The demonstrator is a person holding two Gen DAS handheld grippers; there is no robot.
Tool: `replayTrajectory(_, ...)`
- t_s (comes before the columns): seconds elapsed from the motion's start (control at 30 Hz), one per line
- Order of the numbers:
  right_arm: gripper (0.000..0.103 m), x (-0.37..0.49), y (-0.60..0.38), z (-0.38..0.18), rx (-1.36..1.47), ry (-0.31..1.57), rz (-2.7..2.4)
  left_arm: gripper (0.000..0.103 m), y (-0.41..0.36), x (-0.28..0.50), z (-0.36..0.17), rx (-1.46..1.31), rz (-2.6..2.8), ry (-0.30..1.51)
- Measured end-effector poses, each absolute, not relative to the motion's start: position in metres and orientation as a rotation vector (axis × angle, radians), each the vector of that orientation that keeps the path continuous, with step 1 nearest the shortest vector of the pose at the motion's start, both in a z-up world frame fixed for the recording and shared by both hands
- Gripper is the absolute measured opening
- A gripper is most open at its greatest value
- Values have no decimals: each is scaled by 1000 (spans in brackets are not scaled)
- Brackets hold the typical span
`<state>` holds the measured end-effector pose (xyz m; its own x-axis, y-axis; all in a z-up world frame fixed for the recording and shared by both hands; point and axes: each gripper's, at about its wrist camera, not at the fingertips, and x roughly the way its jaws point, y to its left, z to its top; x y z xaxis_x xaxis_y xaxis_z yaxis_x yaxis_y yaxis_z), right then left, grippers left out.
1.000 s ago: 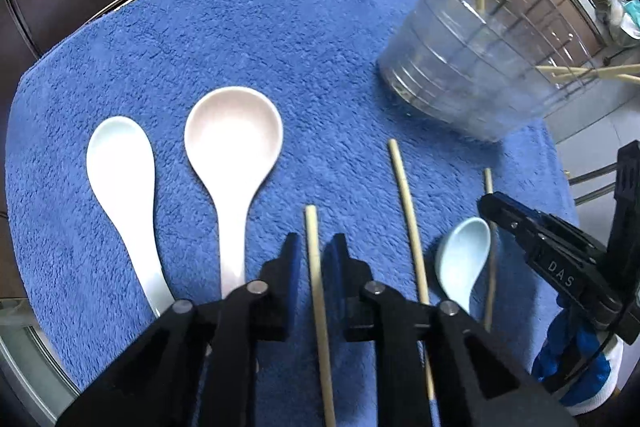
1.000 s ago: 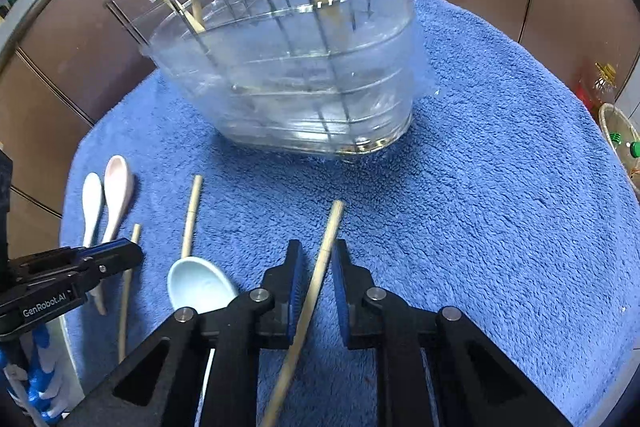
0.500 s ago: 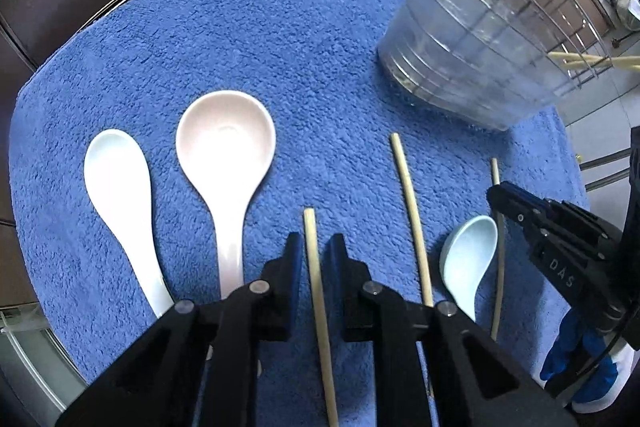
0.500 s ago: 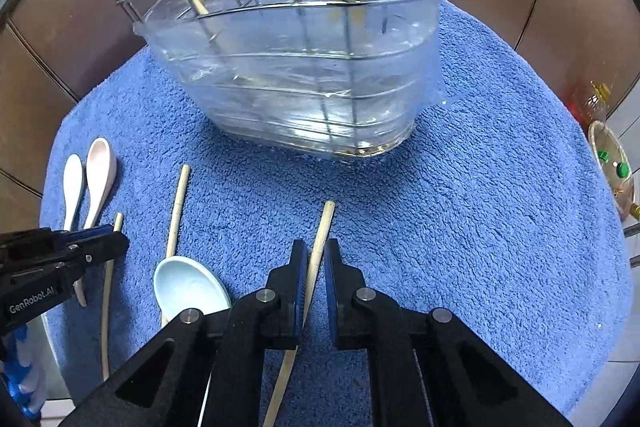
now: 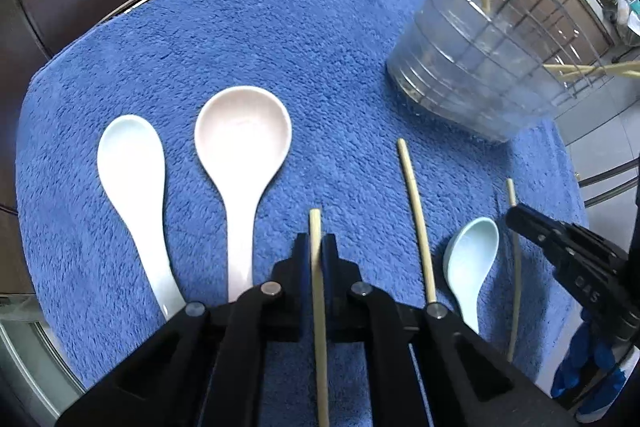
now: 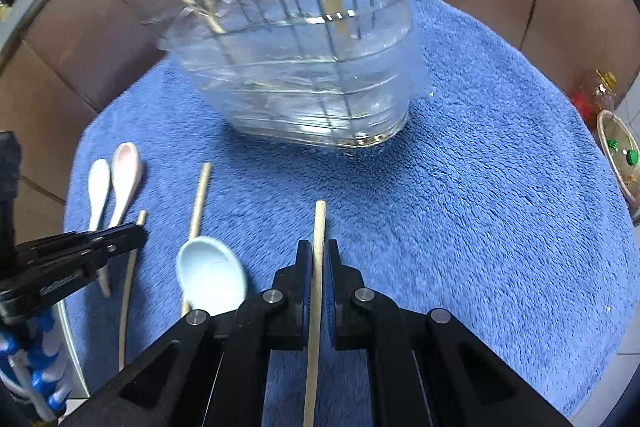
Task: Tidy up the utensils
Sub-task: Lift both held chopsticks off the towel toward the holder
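Both fisheye views are evenly and fairly brightly lit, with soft, faint shadows. Edges bow strongly and darken to black corners. The clear holder point(image 6: 304, 83) looks smeared with motion blur, and bright glints sit on its wires.

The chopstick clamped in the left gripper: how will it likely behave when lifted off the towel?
The chopstick looks thin, straight and wooden, so probably stiff and very light. The left gripper is shut on it near one end, so the long free part may pivot or droop in the pads. Its round, smooth shaft could slip or roll if dropped, though the fluffy blue towel should damp rolling.
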<state>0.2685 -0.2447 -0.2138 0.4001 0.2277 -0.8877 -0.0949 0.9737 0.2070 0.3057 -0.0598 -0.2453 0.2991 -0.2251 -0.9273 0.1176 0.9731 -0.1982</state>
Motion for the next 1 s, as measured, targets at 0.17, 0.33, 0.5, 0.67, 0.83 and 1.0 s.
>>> replayTrajectory(0.17,6,243,-248,-197,125,1062,255,5,-63,283,-232,-75,-221,1149)
replayTrajectory(0.33,6,218,-253,-187,167,992,288,5,-71,259,-210,-33,-223,1041)
replayTrajectory(0.5,6,194,-259,-172,219,920,314,5,-78,231,-185,25,-231,931)
replayTrajectory(0.67,6,174,-263,-157,221,850,308,5,-79,207,-159,73,-237,819)
replayTrajectory(0.83,6,160,-267,-152,245,785,302,5,-86,189,-143,110,-247,736)
replayTrajectory(1.0,6,152,-261,-145,227,754,299,5,-90,175,-128,133,-252,682)
